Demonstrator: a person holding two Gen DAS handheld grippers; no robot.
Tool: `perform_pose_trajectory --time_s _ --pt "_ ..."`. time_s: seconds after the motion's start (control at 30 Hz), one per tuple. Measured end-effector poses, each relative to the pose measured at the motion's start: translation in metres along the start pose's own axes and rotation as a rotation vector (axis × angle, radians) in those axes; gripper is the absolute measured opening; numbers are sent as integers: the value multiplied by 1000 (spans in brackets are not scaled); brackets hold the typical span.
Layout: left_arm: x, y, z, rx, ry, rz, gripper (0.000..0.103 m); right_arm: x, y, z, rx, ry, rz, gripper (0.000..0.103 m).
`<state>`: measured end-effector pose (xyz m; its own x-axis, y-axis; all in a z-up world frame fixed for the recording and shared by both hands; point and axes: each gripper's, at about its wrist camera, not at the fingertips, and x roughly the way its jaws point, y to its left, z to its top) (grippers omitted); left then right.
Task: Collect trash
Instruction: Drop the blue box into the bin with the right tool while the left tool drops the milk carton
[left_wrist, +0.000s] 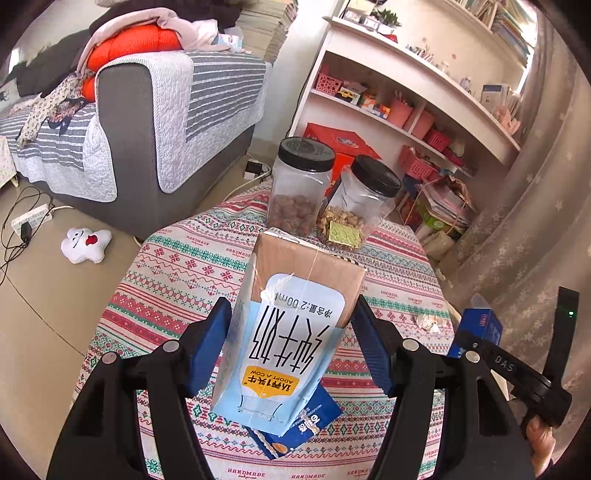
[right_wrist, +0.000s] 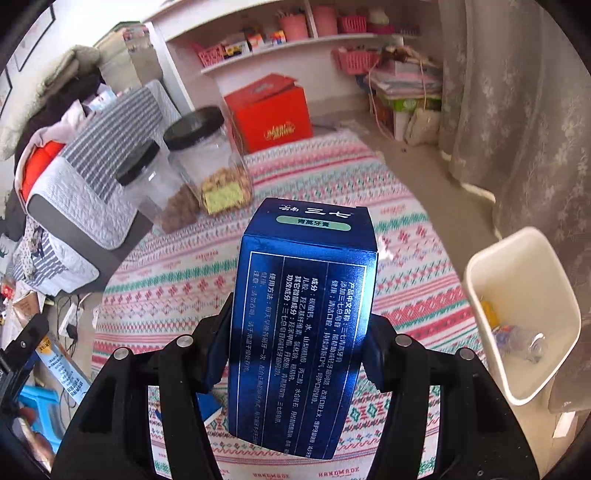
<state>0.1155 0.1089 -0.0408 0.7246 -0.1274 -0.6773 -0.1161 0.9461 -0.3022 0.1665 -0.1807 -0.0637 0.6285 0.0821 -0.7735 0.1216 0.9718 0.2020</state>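
My left hand-held gripper (left_wrist: 290, 347) clamps a milk carton (left_wrist: 291, 332), my right hand-held gripper (right_wrist: 297, 350) a blue box (right_wrist: 303, 325); a loose grip could drop either short of the bin (right_wrist: 524, 314) at right

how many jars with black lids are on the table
2: both at the table's far edge, side by side. The left jar holds brown nuts, the right jar holds peanuts. Others may be hidden behind the milk carton.

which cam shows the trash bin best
The right wrist view: the white trash bin sits at the right beside the table, open top facing the camera, with some trash visible inside. The left wrist view does not show it at all.
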Motion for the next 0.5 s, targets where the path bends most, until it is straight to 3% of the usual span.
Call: perform_pose_trajectory --time_s 0.27,0.5 --pt "-12 -7 4 -3 -101 4 65 -42 -15 13 -24 -275 -131 56" --pt "-9 -14 4 4 -103 1 65 -61 -55 21 29 -371 -263 56"
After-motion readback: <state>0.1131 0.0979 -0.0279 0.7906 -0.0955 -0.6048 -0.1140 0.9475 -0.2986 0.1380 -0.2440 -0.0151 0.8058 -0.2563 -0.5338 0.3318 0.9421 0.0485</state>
